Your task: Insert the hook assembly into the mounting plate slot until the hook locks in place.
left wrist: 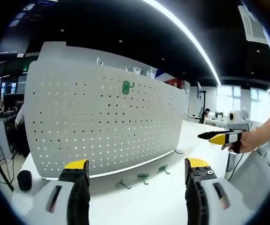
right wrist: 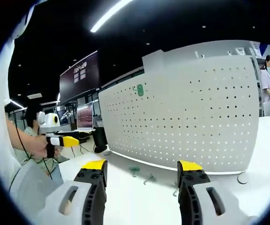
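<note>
A white pegboard (left wrist: 106, 126) was seen standing upright on a white table (left wrist: 149, 201), straight ahead of the left gripper (left wrist: 137, 171), whose yellow-tipped jaws were held wide apart with nothing between them. A green hook (left wrist: 127, 87) was already hung high on the board, above and beyond those jaws. Three more green hooks were laid on the table at the foot of the board, just past the jaw tips: one (left wrist: 123, 184) nearest the left jaw, one (left wrist: 143, 177) in the middle and one (left wrist: 163, 168) nearer the right jaw. A dark cylinder (left wrist: 24, 180) was set at the table's corner, off to the left of the left jaw. The right gripper (left wrist: 219, 137), held in a hand (left wrist: 247, 140), was seen off to the right, well apart from the board. In the right gripper view, the right gripper (right wrist: 142, 171) was likewise held with its jaws spread and empty, the pegboard (right wrist: 186, 122) ahead of it, the hung hook (right wrist: 139, 90) high up to the left, and a loose hook (right wrist: 134, 170) on the table (right wrist: 139, 201) between and just beyond the jaws.
</note>
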